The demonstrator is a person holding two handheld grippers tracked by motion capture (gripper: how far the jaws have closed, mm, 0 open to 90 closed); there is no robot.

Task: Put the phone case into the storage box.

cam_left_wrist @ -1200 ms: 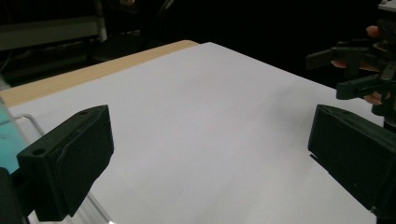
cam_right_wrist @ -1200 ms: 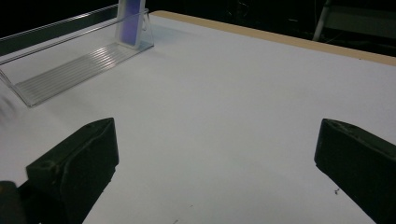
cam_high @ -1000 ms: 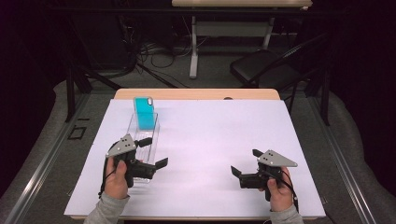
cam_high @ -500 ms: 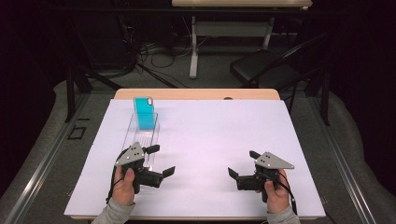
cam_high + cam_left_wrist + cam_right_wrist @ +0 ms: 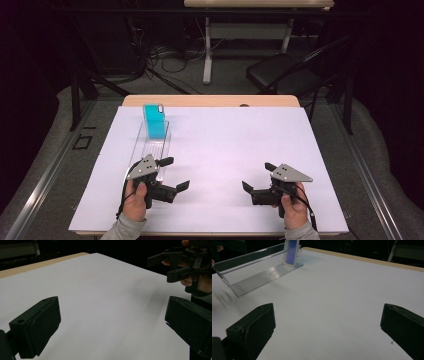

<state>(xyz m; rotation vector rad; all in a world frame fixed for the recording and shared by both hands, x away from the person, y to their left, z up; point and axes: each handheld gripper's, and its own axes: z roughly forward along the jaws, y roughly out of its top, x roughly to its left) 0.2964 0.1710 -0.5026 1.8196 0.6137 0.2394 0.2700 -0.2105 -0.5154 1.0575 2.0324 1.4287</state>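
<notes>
**Clear tray holds the phone, both grippers empty**

Teal and upright, the phone (image 5: 155, 121) stands in the far end of the clear tray (image 5: 150, 147), leaning on its end wall, probably so the long walls keep it from tipping. The tray lies on the white sheet (image 5: 235, 145) at the table's left. The left gripper (image 5: 171, 173) hangs just beside the tray's near end, jaws wide apart, holding nothing. The right gripper (image 5: 256, 178) rests well apart on the right, jaws likewise spread and empty.

Since a second ago the left gripper has drawn back from the tray toward the person and turned inward; the right has barely shifted.
</notes>
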